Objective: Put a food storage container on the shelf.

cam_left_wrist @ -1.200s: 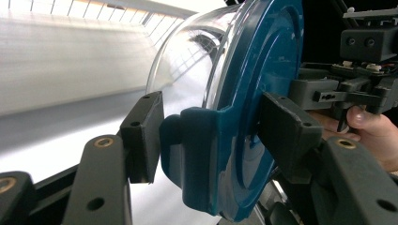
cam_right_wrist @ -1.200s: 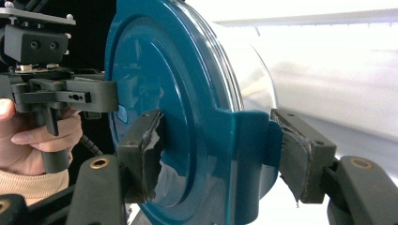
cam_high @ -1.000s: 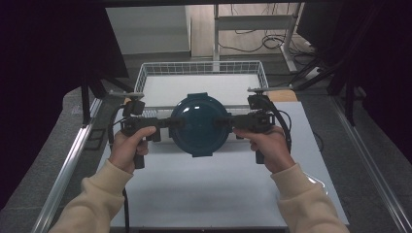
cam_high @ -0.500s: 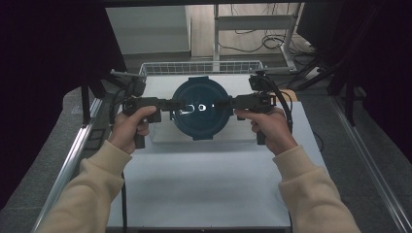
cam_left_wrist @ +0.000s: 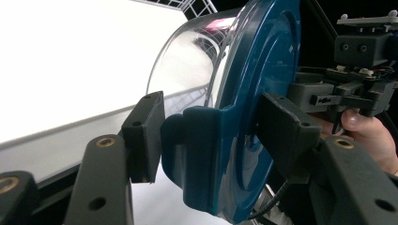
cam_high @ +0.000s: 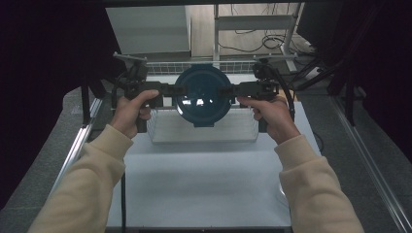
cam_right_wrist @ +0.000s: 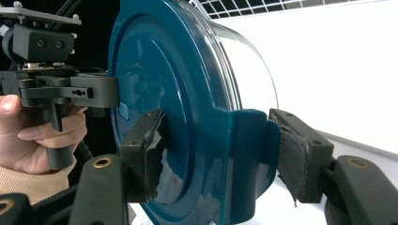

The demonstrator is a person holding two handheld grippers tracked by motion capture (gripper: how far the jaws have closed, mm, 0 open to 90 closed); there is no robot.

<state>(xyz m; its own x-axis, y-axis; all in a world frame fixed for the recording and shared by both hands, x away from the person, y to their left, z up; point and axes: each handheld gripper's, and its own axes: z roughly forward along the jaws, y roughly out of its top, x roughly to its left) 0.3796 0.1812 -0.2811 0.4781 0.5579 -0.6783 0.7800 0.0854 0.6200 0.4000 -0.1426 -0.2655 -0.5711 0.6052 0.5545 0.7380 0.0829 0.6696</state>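
Here the left tool (cam_left_wrist: 206, 145) is closed on the side tab of the container (cam_high: 203, 94), one pad on the lid face and one on the glass side, so its jaws stand partly open around the thick tab. The right tool (cam_right_wrist: 218, 154) holds the opposite tab in the same way, with its worn pads pressed on both sides of it. The container, a round clear bowl with a dark blue lid (cam_right_wrist: 169, 108), hangs in the air between the two tools, above the wire basket (cam_high: 204, 127), with the lid turned toward the person.

To do this step well, I think both hands should move together at the same speed and keep the same spacing, because each tool grips only a small tab. If one hand goes ahead, the container may twist or slip out. The pressure should stay firm until the container rests on something.

Counted: one container with one lid, two tabs, two tools, one wire basket below the container, and one white bench (cam_high: 204, 184) on the near side of the basket.
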